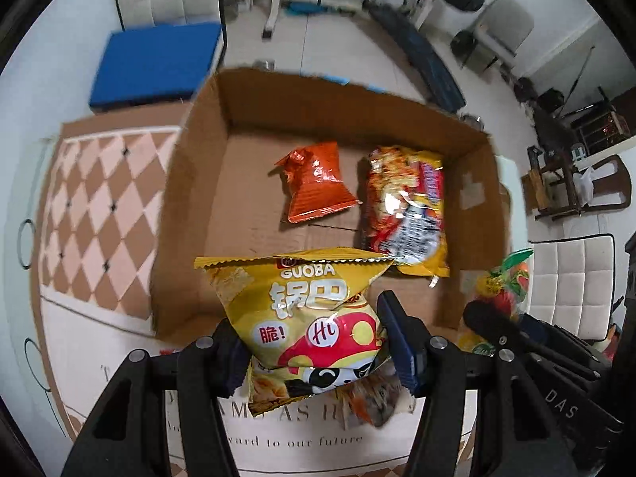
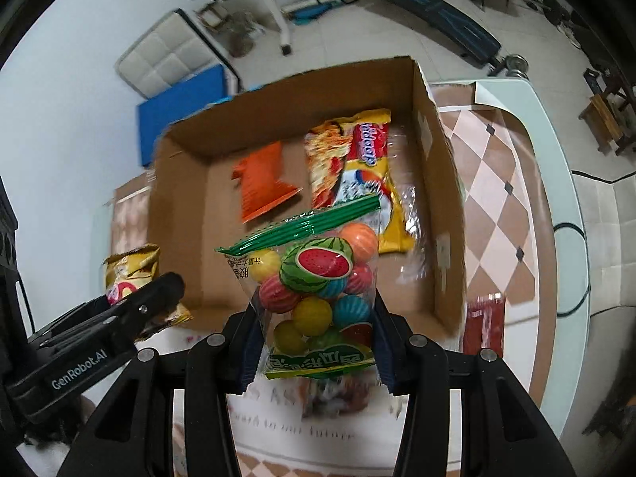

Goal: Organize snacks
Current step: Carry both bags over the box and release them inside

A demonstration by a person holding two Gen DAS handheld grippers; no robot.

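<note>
A table covered by a cloth [image 1: 95, 214] with a brown and pink diamond pattern is seen from above, with pale floor tiles, padded white chairs and a blue mat [image 1: 155, 65] behind it. On the cloth an open cardboard box [image 1: 190, 183] is set. Inside it, an orange snack packet [image 1: 316, 183] lies flat on the bottom, and a red and yellow noodle packet [image 1: 405, 206] lies just beside it, nearer the right-hand wall. A yellow GUOBA bag [image 1: 314, 326] is clamped by its lower half between the narrowed pads of the left gripper [image 1: 318, 349] and is held above the box's near edge. A clear bag of coloured gum balls [image 2: 318, 290] (with a green sealed top) is gripped likewise by the right gripper [image 2: 316, 351], also above the near edge. The two grippers are held side by side.
</note>
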